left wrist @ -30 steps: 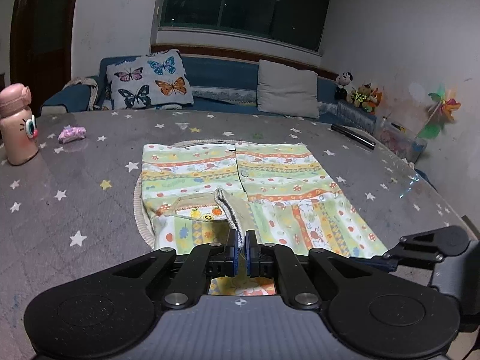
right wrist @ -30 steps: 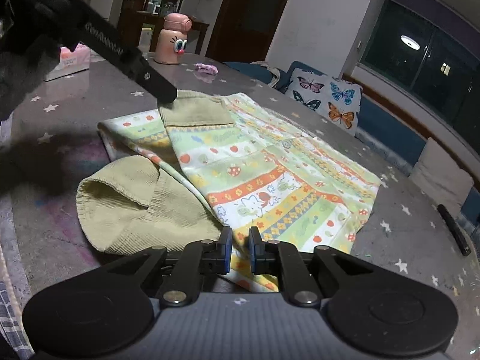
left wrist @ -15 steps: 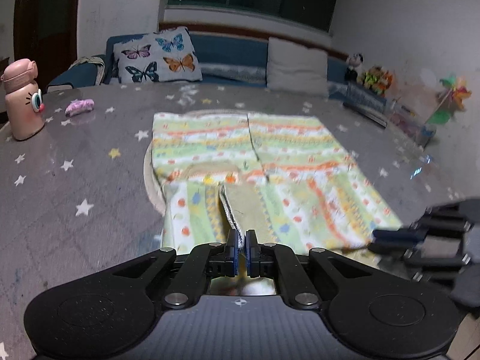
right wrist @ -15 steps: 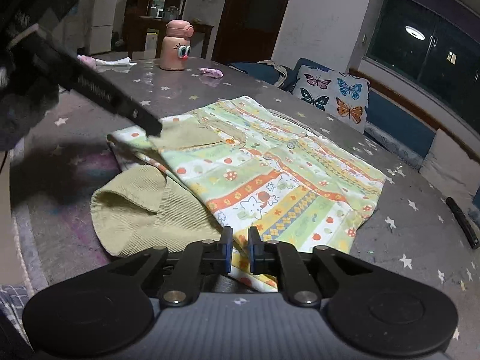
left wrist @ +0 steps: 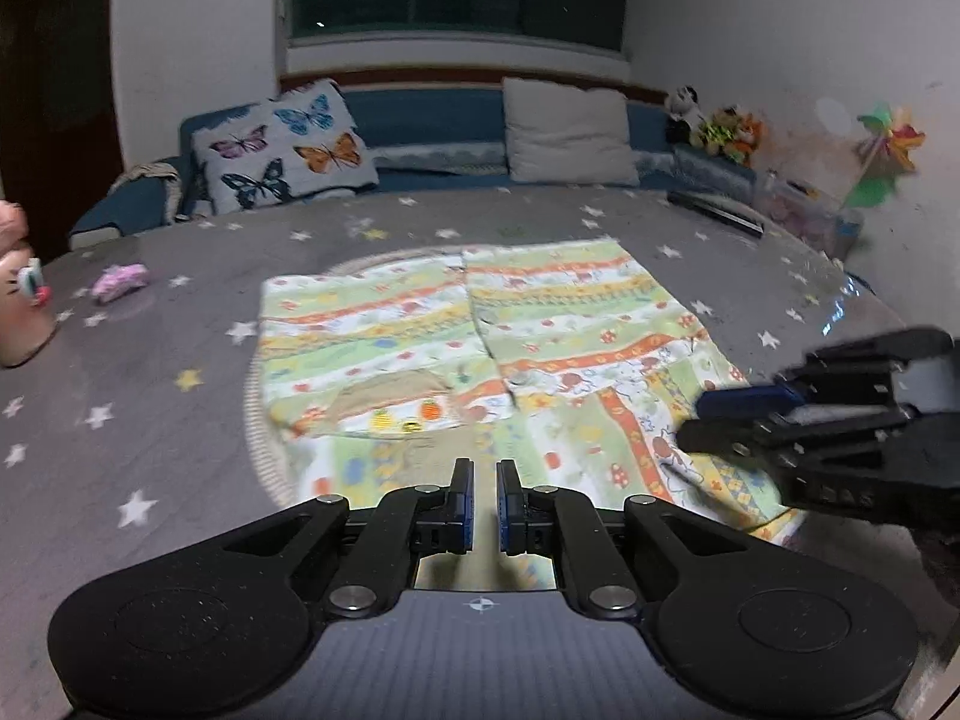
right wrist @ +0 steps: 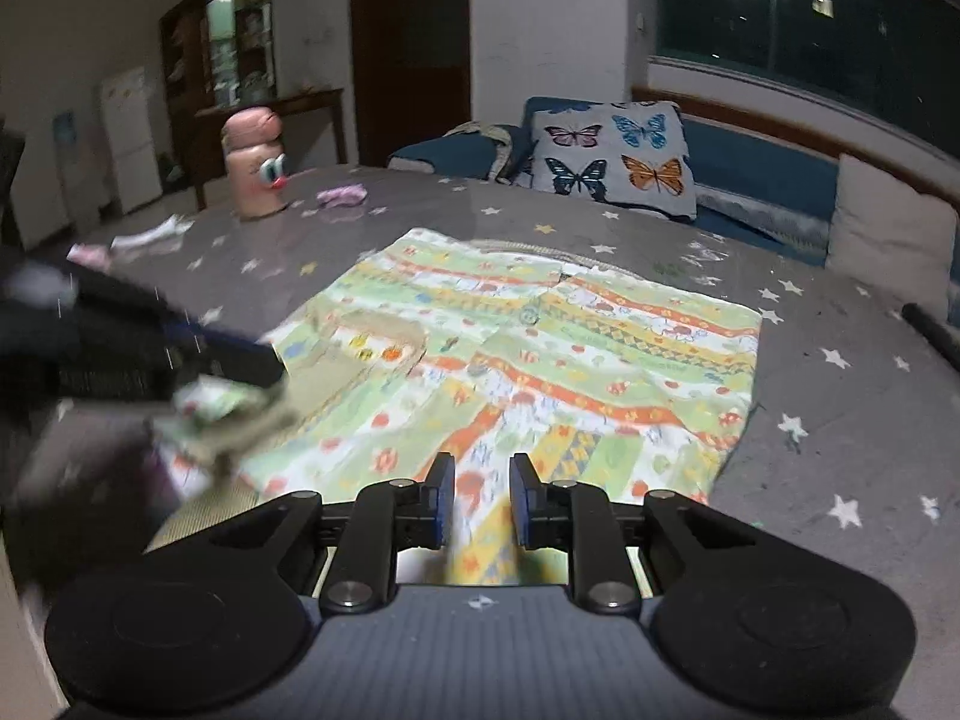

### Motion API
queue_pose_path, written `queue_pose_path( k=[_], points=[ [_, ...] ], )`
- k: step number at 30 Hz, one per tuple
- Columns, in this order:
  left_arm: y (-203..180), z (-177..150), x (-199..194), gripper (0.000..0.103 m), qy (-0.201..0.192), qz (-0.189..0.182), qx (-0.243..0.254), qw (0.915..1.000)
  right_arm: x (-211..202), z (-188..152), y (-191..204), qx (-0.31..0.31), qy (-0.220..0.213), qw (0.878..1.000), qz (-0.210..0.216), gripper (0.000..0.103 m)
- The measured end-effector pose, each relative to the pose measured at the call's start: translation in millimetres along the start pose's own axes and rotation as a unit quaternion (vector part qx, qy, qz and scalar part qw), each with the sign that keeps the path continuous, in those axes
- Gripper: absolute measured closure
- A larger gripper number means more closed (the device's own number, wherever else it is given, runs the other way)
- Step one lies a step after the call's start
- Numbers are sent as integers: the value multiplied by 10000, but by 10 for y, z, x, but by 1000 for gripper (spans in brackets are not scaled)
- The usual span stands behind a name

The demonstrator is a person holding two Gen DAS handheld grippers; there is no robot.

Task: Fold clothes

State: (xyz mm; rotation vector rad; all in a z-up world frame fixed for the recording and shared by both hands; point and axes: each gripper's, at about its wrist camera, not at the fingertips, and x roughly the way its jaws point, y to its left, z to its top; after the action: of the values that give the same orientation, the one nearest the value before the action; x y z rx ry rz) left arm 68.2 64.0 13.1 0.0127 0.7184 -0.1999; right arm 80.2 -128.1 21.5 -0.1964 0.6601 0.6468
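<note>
A child's shirt, striped green, orange and yellow with a khaki lining, lies flat on the grey star-print table. My left gripper hangs over its near edge. Its jaws are opening and a narrow gap shows no cloth between the pads. In the right wrist view the left gripper is blurred, with a crumpled fold of the shirt just under its tip. My right gripper is at the near right corner. Its jaws are opening too, with a strip of hem lying between them. It also shows in the left view.
A pink cartoon bottle and a small pink bundle stand at the far left of the table, with white scraps nearer. A black bar lies at the far right edge. A sofa with a butterfly cushion runs behind.
Both pairs of jaws have parted. The khaki hem no longer stands between the left pads. The khaki part that lay spread at the near side is now mostly under patterned cloth.
</note>
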Motion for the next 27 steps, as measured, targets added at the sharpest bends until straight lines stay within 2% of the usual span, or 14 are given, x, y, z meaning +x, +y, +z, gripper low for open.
queue_pose_path(
  k=[5,9,14,19,21,23,27],
  points=[
    [-70,10,268,94,113,6,177,9998,288,85,-87,339,95,9993,119,81],
    [-54,-32,378,94,135,194,258,9994,427,65,-103,217,211,9995,-85,81],
    [14,-53,374,93,95,249,241,9994,354,27,-288,348,158,9992,-150,84],
    [19,-64,331,92,52,222,224,9995,252,-80,-484,576,198,9972,-435,76],
    [-9,-67,285,92,12,196,266,9995,191,-92,-504,589,196,9966,-533,76],
    [-55,-74,234,92,-37,154,330,9993,122,-89,-458,525,145,9974,-472,75],
    [-194,-118,134,92,-139,-5,555,9984,32,-44,-186,234,15,9997,19,75]
  ],
)
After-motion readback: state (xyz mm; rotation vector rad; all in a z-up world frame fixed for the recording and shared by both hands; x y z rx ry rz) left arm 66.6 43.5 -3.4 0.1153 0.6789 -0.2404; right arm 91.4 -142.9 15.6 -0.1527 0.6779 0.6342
